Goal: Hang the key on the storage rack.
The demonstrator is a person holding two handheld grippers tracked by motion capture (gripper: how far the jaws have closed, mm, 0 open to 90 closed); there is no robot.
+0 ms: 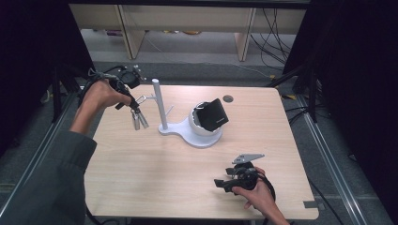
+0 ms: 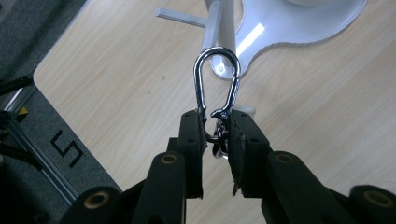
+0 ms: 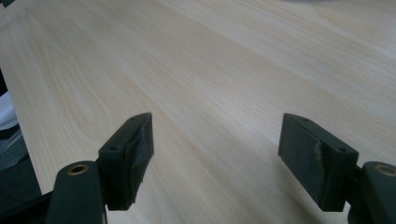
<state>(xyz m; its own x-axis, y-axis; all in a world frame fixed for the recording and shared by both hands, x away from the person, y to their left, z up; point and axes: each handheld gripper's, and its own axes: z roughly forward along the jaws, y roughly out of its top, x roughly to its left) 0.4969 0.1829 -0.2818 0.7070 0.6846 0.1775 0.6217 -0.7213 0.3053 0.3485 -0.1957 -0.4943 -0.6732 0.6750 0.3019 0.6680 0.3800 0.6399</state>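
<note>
Steel carabiner (image 2: 217,83) is sticking out ahead of my left claw (image 2: 217,128), which is pinching its lower end, keys (image 1: 139,120) dangling beneath. My right claw (image 3: 215,135) is gaping wide, holding nothing, over the table (image 3: 196,60).

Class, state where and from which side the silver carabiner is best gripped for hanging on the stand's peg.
Grip the carabiner at its narrow bottom end, as the left gripper does, approaching from the keys' side. That likely leaves its rounded top loop free.

- A black angular mark (image 2: 67,148), shaped like a square letter S, stands on the grey floor beside the table edge.
- No other text, brand or number is readable anywhere.
</note>
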